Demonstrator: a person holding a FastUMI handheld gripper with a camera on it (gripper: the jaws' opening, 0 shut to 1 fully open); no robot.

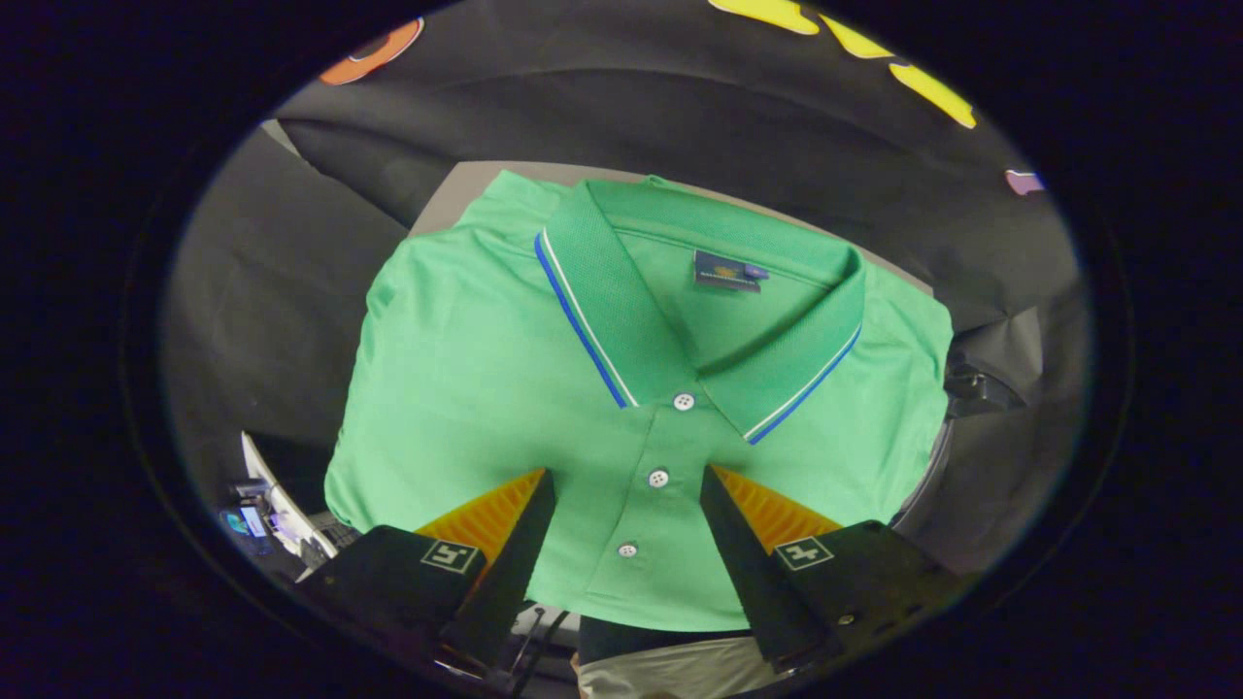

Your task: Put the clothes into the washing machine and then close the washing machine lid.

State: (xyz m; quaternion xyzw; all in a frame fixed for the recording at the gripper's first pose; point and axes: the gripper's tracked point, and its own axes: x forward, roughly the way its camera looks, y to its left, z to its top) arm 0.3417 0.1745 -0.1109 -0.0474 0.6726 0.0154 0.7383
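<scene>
My gripper [628, 485] hangs over the folded green polo shirt [466, 388], looking down on it. The fingers are spread wide apart, nothing held between them. Their tips [539, 485] stand over the lower part of the shirt front, one on each side of the button placket [653, 485]. I cannot tell whether the tips touch the cloth or hover just above it.

The shirt lies flat and neatly folded, front side up, collar [621, 311] at the far end from me. The collar has a blue and white stripe along its edge. A dark label [728, 272] sits inside the neck. Three white buttons [684, 401] run down the placket; the lowest two lie in the gap between my fingers, the top one just beyond the tips.

The shirt rests on a pale counter [456, 194], which shows as a bare strip past the far left shoulder of the shirt. Black cloth [272, 291] drapes around the counter on the left and behind it.

To the right of the shirt, close against its edge, I see a dark curved rim [930, 476] and a dark fitting [976, 388] above it; what they belong to, I cannot tell. Low on the left, past the left finger, some small cluttered items [262, 515], too small to make out.
</scene>
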